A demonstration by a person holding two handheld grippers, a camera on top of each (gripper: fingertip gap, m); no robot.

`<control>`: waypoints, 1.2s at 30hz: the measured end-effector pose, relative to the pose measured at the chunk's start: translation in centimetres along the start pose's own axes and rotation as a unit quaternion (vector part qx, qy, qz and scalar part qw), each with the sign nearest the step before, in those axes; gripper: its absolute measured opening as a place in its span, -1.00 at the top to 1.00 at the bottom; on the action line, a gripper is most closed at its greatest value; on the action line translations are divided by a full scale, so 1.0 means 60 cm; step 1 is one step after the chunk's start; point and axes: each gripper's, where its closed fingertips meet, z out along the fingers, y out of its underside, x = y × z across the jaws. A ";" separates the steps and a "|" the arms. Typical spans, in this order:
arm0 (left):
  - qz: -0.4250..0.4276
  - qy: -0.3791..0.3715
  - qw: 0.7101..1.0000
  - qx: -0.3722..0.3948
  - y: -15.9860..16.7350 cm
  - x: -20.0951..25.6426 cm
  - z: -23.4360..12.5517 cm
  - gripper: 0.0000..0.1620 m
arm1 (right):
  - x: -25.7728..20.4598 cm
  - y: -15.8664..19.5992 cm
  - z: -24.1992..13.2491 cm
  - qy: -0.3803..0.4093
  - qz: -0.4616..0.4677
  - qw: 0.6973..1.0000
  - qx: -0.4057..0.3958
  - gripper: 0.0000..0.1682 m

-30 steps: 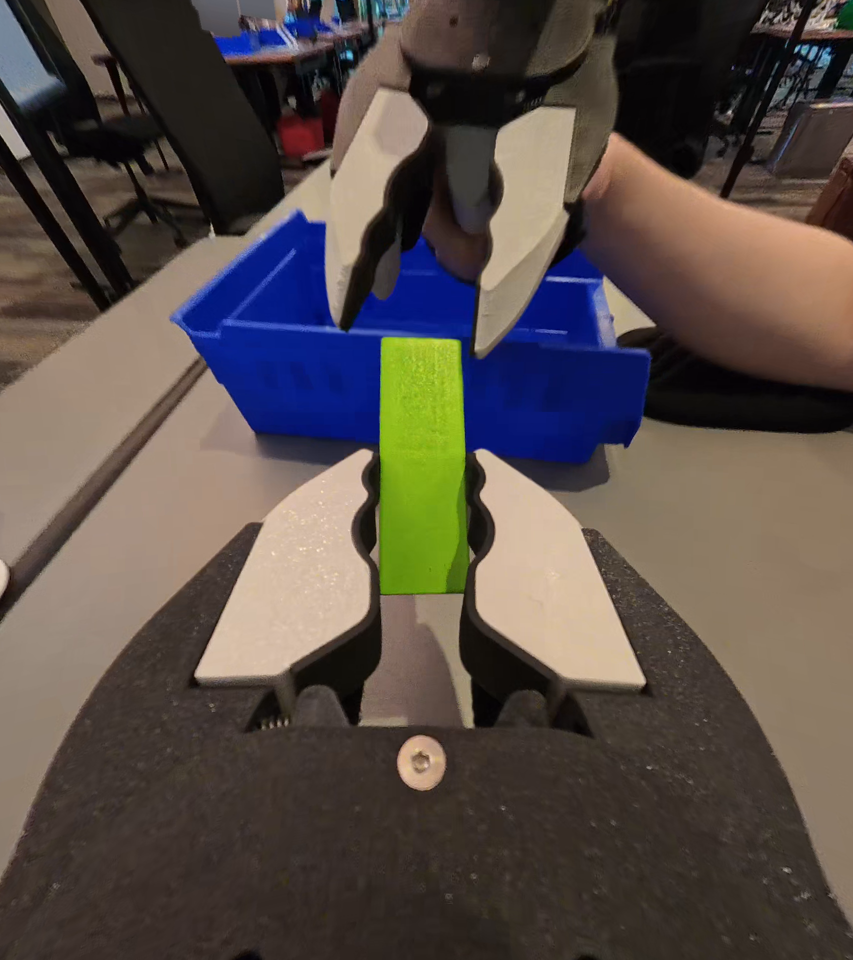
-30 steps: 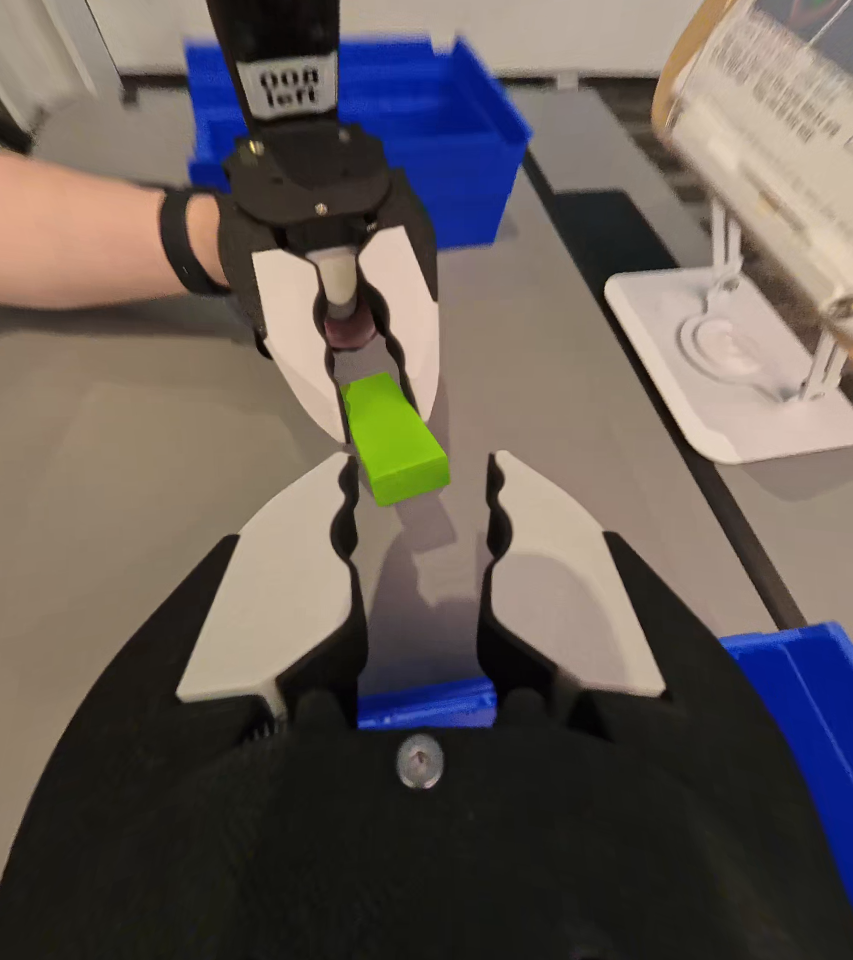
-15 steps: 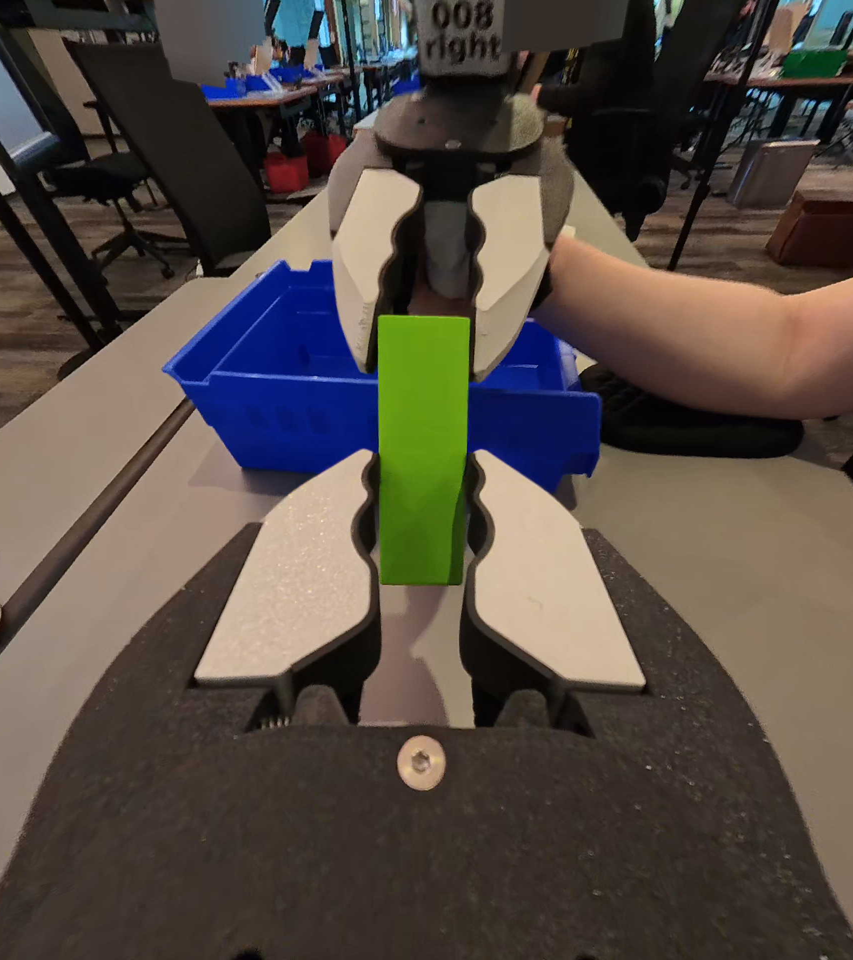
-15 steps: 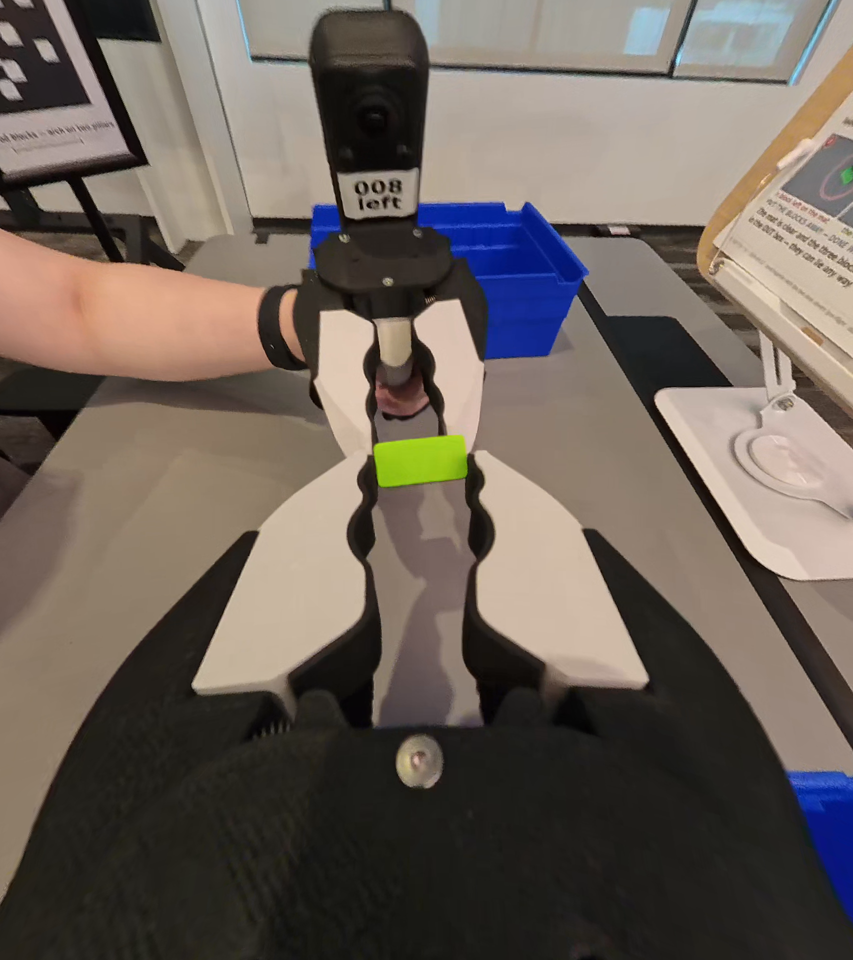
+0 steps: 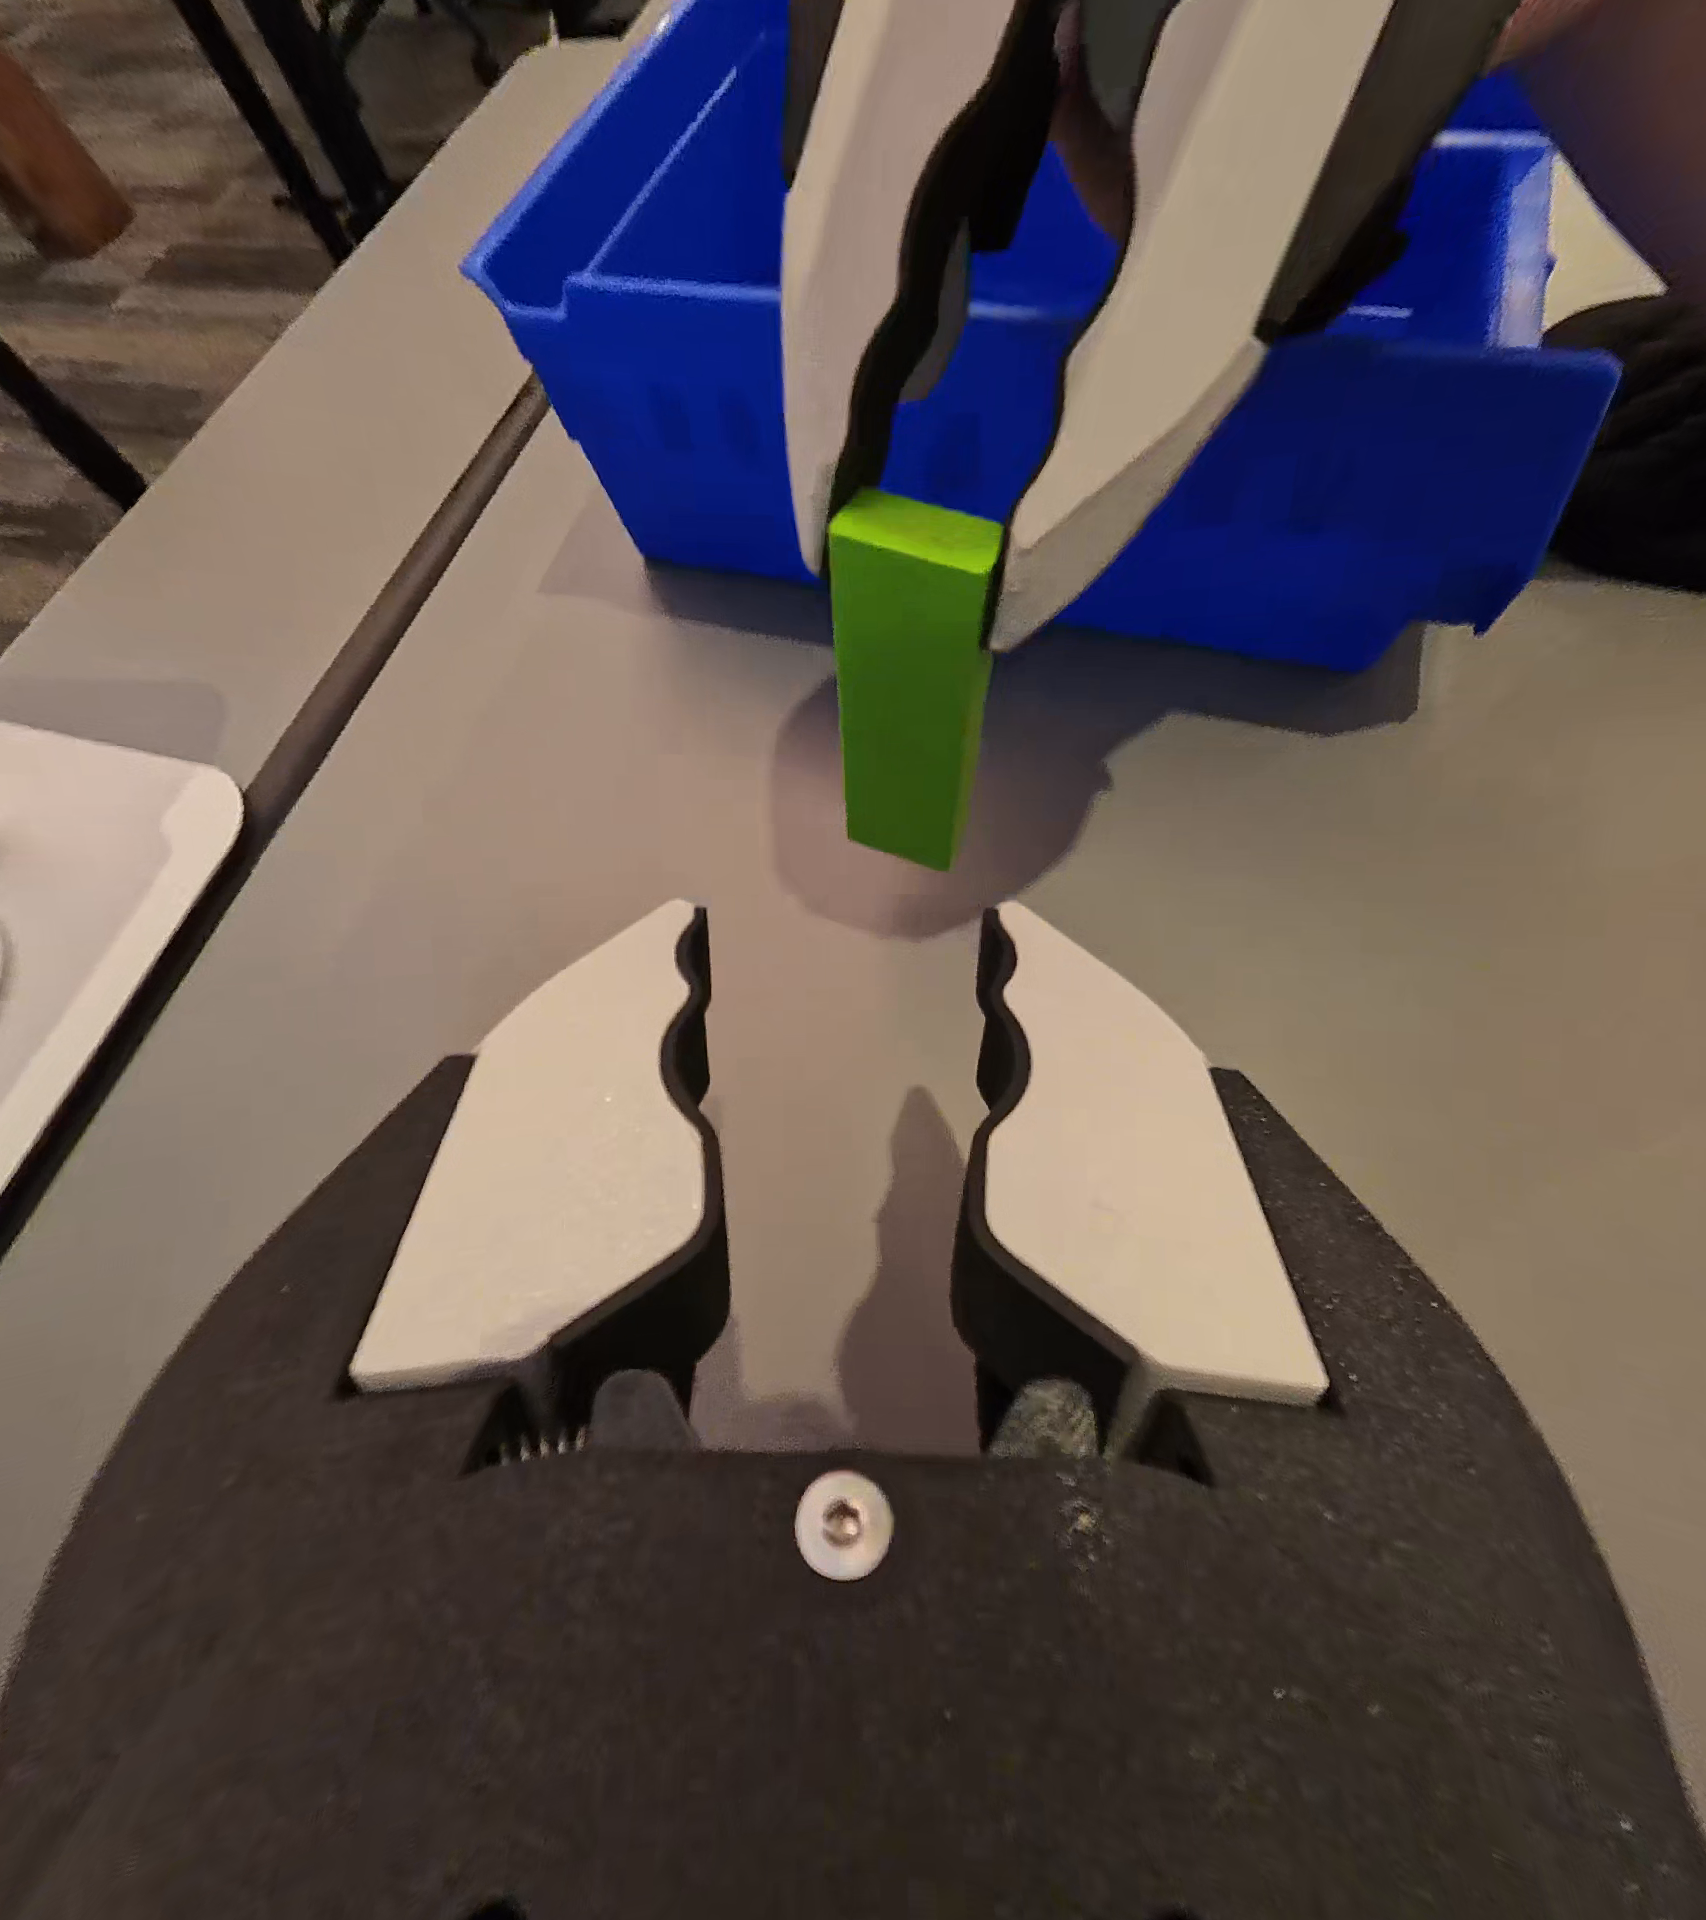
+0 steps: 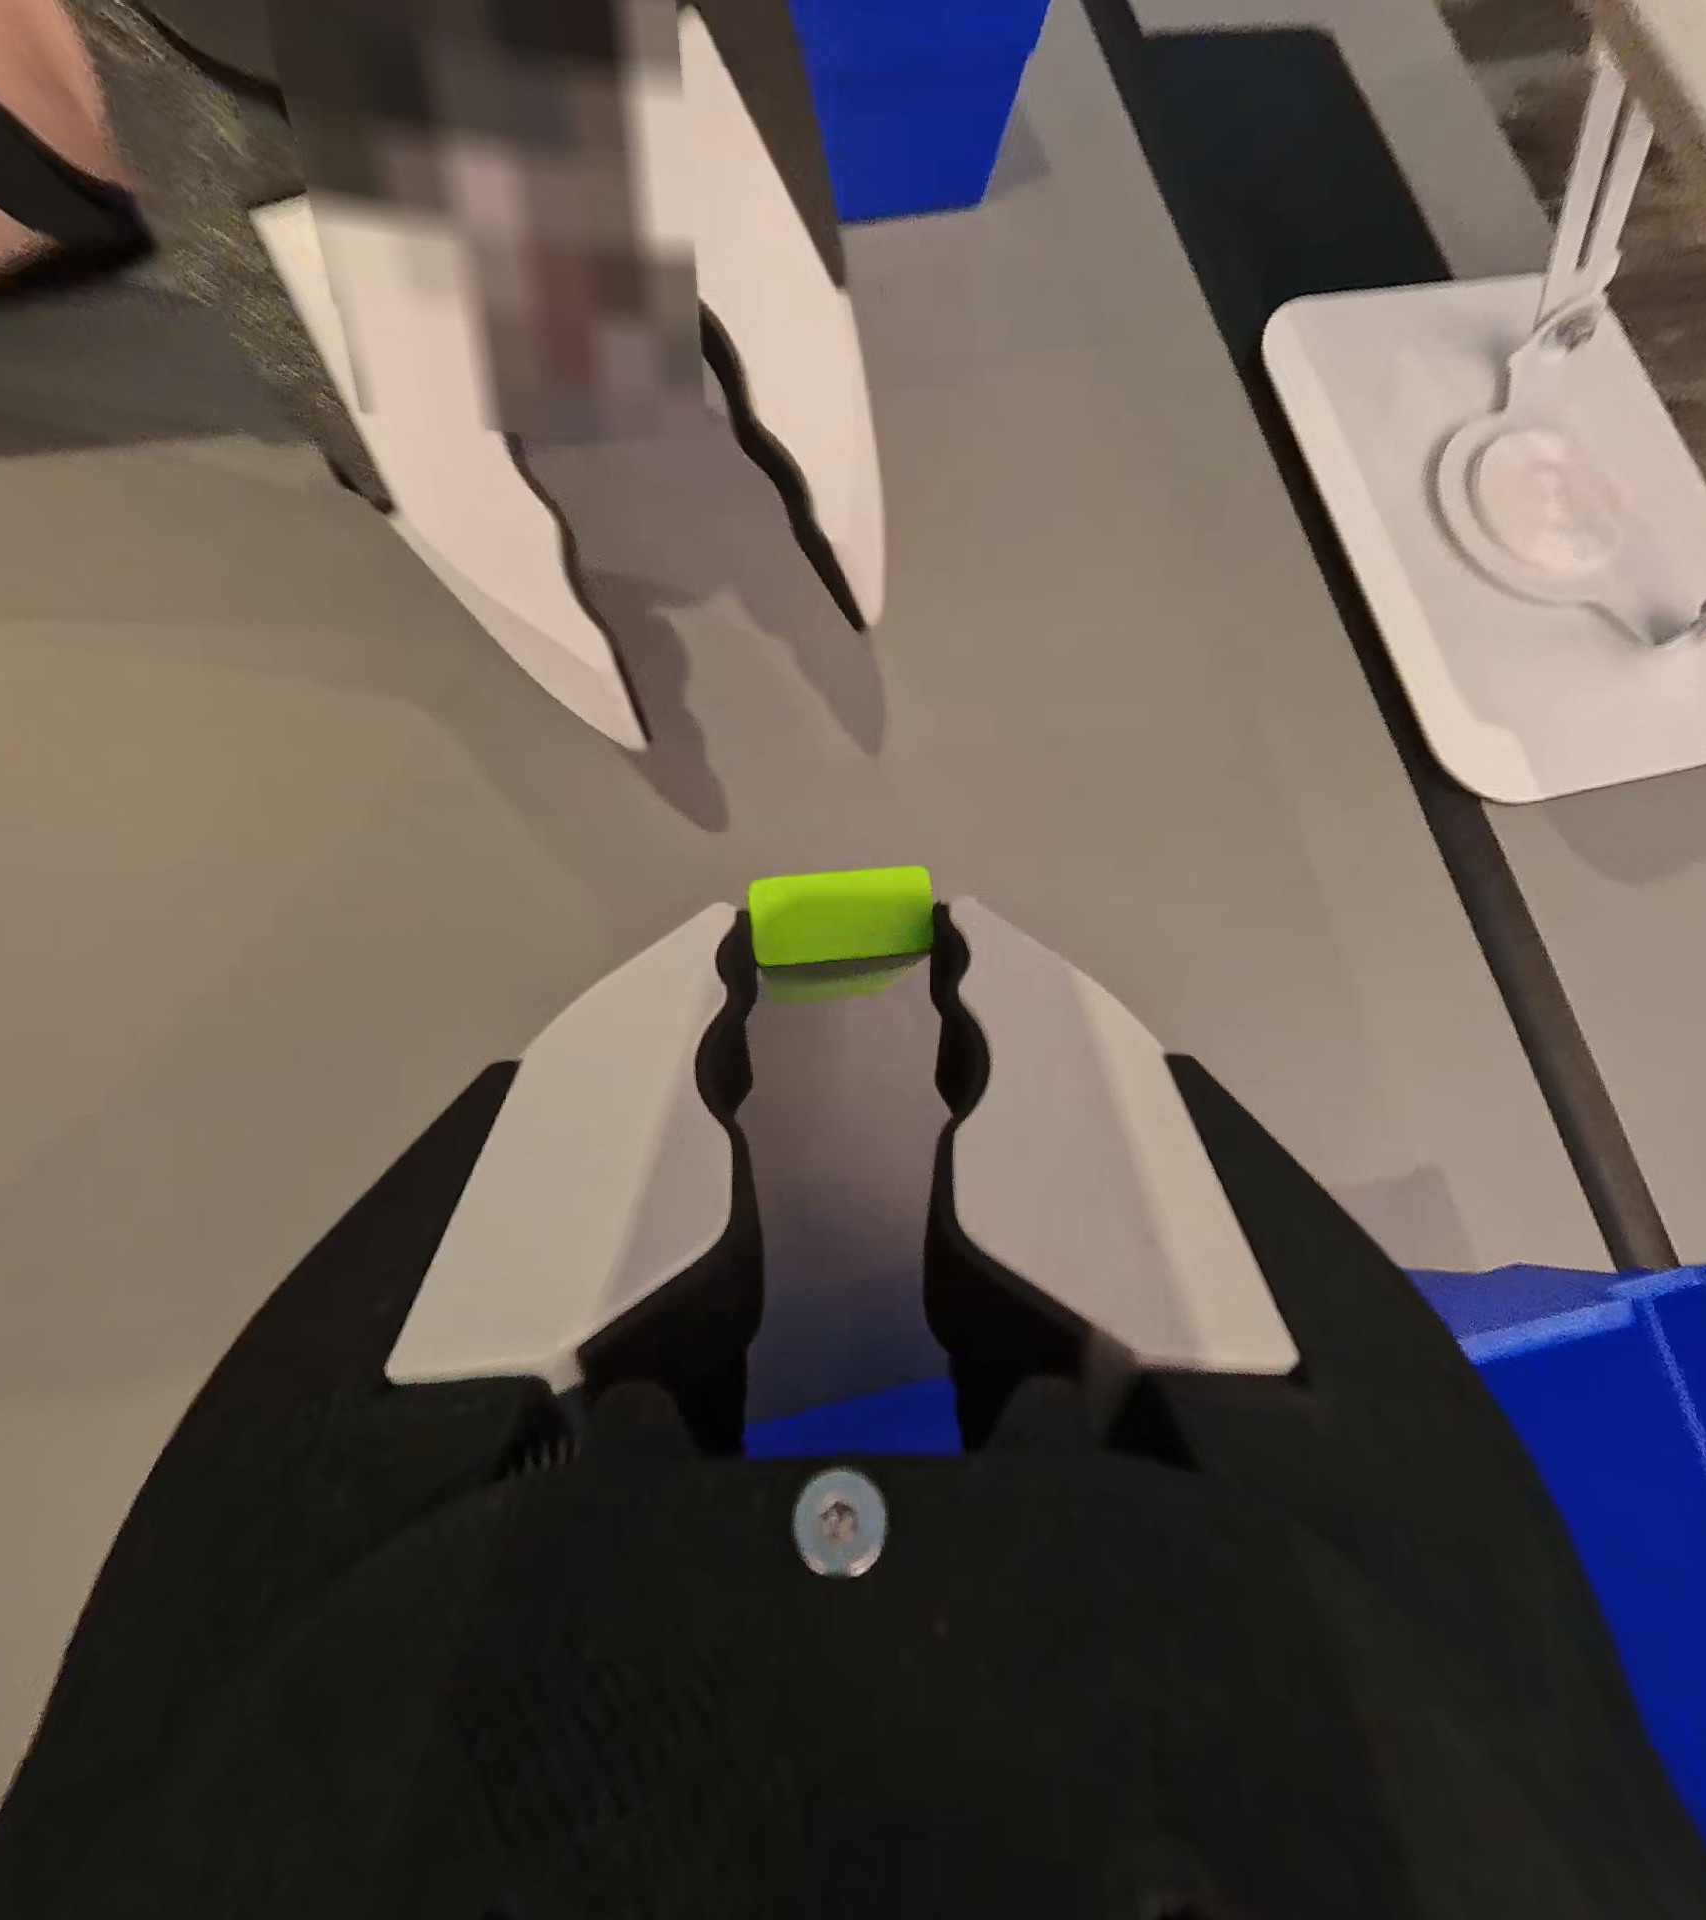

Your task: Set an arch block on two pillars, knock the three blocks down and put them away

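Note:
A green pillar block (image 5: pixel 909 717) stands upright, its lower end at or just above the grey table (image 5: pixel 1400 935). My right gripper (image 5: pixel 909 603) comes from above and is shut on its top end. In the right wrist view the block (image 6: pixel 841 916) sits between the tips of the right gripper (image 6: pixel 841 925). My left gripper (image 5: pixel 844 920) is open and empty, a short way back from the block. It also shows in the right wrist view (image 6: pixel 745 681), open, beyond the block. No other block is in view.
A blue bin (image 5: pixel 1348 499) stands just behind the block, and it shows at the lower right of the right wrist view (image 6: pixel 1659 1455). A second blue bin (image 6: pixel 911 104) is farther off. A white stand base (image 6: pixel 1514 540) sits across the table seam (image 6: pixel 1514 935). Left tips to right tips: about 6 centimeters.
My left gripper has let go of the green block, opened and drawn back. My right gripper has shut on the block's end and holds it upright, low over the table.

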 end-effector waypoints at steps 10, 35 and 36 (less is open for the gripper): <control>0.023 0.007 1.000 -0.015 0.003 0.059 -0.029 0.42 | -0.009 0.029 0.033 -0.018 0.003 0.998 -0.068 0.60; 0.022 -0.073 0.997 0.020 -0.035 0.042 -0.133 0.44 | -0.002 0.001 0.005 0.012 -0.030 0.999 -0.018 0.40; 0.017 -0.106 0.994 0.019 -0.035 0.024 -0.167 0.44 | -0.002 -0.011 -0.006 0.015 -0.031 0.999 -0.001 0.40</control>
